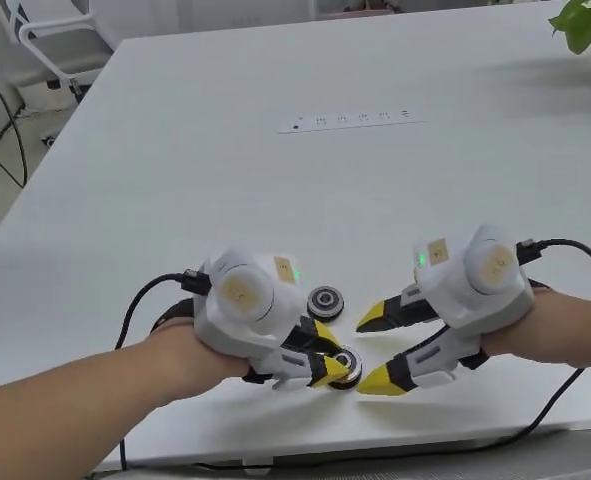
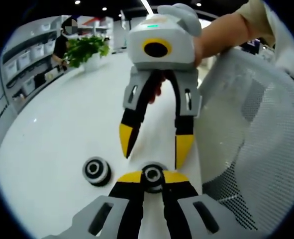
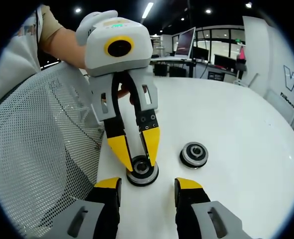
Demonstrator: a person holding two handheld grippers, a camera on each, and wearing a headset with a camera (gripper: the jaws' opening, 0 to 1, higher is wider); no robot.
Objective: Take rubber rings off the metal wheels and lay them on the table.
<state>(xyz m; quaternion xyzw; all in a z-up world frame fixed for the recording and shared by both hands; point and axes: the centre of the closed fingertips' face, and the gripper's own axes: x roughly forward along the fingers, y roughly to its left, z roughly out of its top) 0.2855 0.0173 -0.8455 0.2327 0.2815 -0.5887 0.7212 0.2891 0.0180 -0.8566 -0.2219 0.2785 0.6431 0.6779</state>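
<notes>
Left gripper (image 1: pixel 327 352) has its yellow tips drawn in narrow on a small metal wheel (image 1: pixel 349 364), pinching it at the near edge of the white table (image 1: pixel 275 180). In the left gripper view the held wheel (image 2: pixel 152 175) sits between the gripper's own two tips (image 2: pixel 152 178), a dark band round its metal centre. In the right gripper view the left gripper (image 3: pixel 137 149) comes down from 12 o'clock onto the same wheel (image 3: pixel 142 172).

At 3 o'clock of that wheel in the head view, the right gripper (image 1: pixel 373 350) faces it with jaws wide and nothing between them. Its own tips (image 3: pixel 147 185) stand apart on either side of the wheel, just short of it. From the left gripper view it (image 2: pixel 155 147) hangs in from 12 o'clock, spread open.

A second wheel (image 1: pixel 325 300) lies loose on the table at about 11 o'clock of the held one, near it but apart. It also has a dark outer band (image 3: pixel 194 154) (image 2: pixel 97 171).

Farther out, a socket panel (image 1: pixel 347 121) is set in the table at 12 o'clock, and a green plant (image 1: pixel 585 22) sits at 2 o'clock. A mesh chair back (image 3: pixel 37 149) stands behind the left gripper.
</notes>
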